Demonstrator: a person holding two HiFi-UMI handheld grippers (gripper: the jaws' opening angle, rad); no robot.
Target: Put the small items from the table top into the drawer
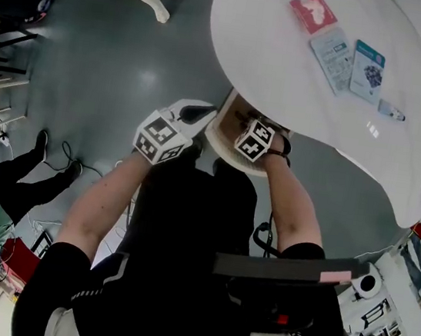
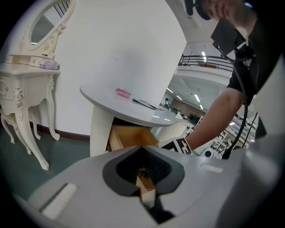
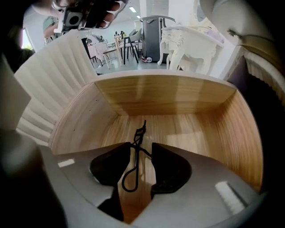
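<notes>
Inside the open wooden drawer (image 3: 164, 95), which sits under the round white surface (image 1: 274, 48), a black eyelash curler (image 3: 136, 153) seems to lie on the wooden bottom. It is the only item I can see in the part of the drawer that is in view.

The right gripper (image 3: 141, 149) points steeply down into the drawer. Its fingers (image 3: 171, 171) stand wide apart, with the curler between them. Neither pad seems to press on it, so I judge that this item is already delivered.

The left gripper (image 2: 146, 178) is at the side of the drawer. Its fingers are nearly together on a pale wooden edge, which I take for the rim of the drawer, so it probably holds the drawer open.

Most of the task is not yet done. On the surface, well apart from the drawer, there are:
- a pink packet (image 1: 313, 11)
- a grey-white packet (image 1: 333, 56) beside it
- a teal packet (image 1: 368, 69) that touches or nearly touches the grey-white one
- a small tube-like item (image 1: 393, 113) just beyond them

Each of these needs its own trip from the surface to the drawer. After that the drawer perhaps has to be pushed shut, although the task sentence does not ask for it.
</notes>
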